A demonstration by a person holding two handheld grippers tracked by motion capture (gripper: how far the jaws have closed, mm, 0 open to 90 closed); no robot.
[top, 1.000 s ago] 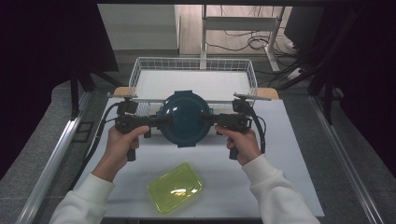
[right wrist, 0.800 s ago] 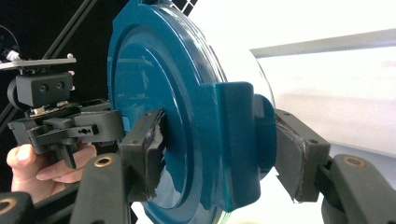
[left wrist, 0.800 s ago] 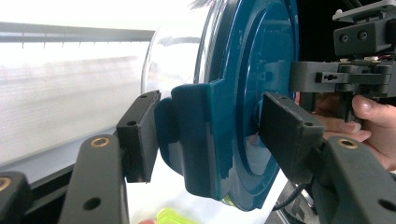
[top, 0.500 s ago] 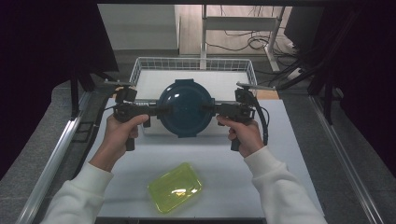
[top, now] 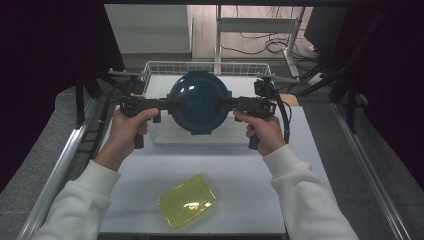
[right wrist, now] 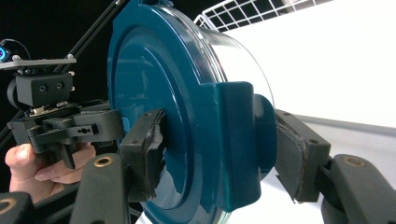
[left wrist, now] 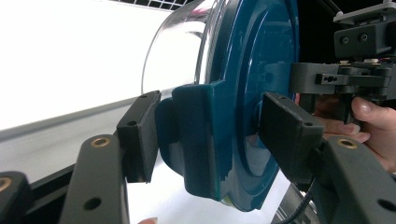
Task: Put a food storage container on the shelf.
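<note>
Teal-lidded container [top: 199, 101] was lifted above the wire basket [top: 150, 70], left claw [top: 162, 104] and right claw [top: 231, 103] clamped on its side tabs; lowering it remained.

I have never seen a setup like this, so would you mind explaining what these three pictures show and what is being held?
No robot arm here: a person stands at a white table and holds a hand-operated gripper in each hand. The high view looks down from above the person. There the left gripper and right gripper clamp opposite sides of a round container with a teal lid, lifted in front of a white wire basket. A yellow-green lidded box lies on the table nearer the person. The other two pictures come from cameras riding on each gripper, looking along its black jaws: each pair is closed on a teal tab at the lid's edge.
</note>
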